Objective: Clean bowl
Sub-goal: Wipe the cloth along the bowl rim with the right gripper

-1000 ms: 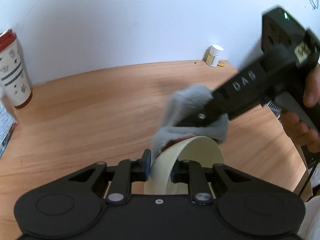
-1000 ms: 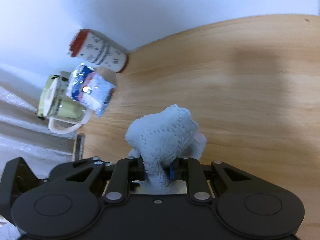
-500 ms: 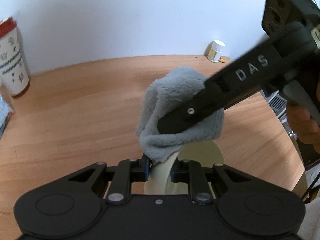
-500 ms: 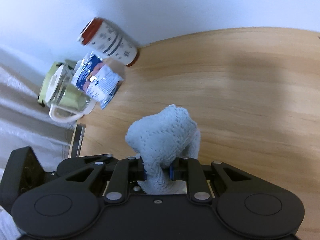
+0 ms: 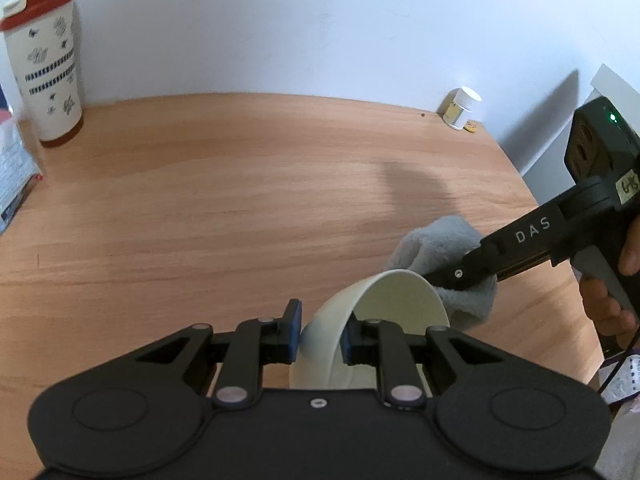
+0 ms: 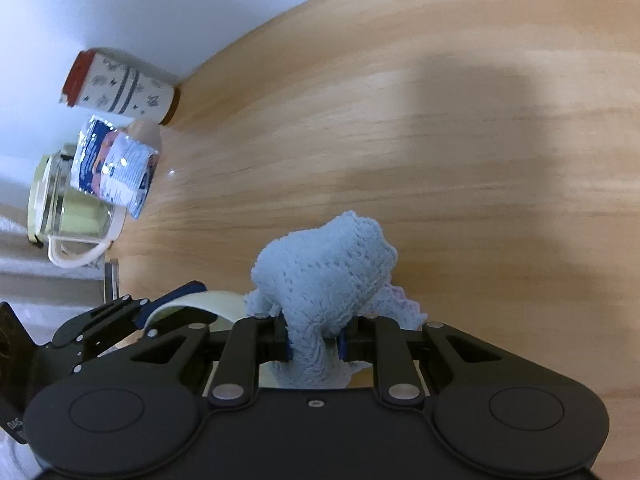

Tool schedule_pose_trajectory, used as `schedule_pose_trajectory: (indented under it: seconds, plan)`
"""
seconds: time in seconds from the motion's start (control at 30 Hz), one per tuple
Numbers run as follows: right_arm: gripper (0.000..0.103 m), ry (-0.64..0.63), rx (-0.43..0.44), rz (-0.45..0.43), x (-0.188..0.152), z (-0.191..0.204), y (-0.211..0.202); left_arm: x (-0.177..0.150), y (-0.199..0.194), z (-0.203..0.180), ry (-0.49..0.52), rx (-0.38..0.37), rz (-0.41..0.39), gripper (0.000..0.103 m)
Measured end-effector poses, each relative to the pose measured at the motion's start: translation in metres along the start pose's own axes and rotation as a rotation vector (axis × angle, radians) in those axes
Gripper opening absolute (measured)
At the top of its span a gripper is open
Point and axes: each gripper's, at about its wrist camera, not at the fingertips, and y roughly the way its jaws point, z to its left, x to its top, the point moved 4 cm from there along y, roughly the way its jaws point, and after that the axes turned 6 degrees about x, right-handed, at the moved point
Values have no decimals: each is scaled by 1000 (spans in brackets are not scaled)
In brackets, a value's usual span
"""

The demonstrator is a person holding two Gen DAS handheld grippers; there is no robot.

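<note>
Two tools work over a wooden surface [image 5: 224,208]. Left tool [image 5: 320,332] is clamped on the wall of the cream bowl [image 5: 384,308], one blue pad outside and one inside, so the bowl hangs tilted on its side with its mouth turned toward the right tool [image 5: 452,276]. That tool is closed narrow on a bunched grey cloth [image 5: 444,248], which sits at the bowl's far rim and just beside it; whether cloth and rim actually touch cannot be told. White letters "DAS" are printed on the right tool's arm, a green light glows on its body, and a small yellow tag with handwriting is too blurred to read. A hand [image 5: 612,300] grips its handle.

From the right wrist view the cloth [image 6: 324,280] bulges up between the pads, and the bowl [image 6: 208,304] shows left of it with the left tool [image 6: 168,308] on its rim.

Far left of the bowl, by the wall, stands a patterned tumbler [image 5: 44,72] with a red lid; a printed foil packet [image 6: 116,168] and a glass jug [image 6: 76,216] lie near it, their print illegible. Far right of the bowl, at the wall, is a small white-capped jar [image 5: 460,112].
</note>
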Motion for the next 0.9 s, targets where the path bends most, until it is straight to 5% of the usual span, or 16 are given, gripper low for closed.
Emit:
schedule_pose_trajectory:
  seconds: [0.47,0.9]
  plan:
    - [23,-38,43,-16,6,25,8,-17,4,37,-130,-15,91,11]
    - [23,-118,22,17,14,47,29,-27,7,51,-133,-66,191,15]
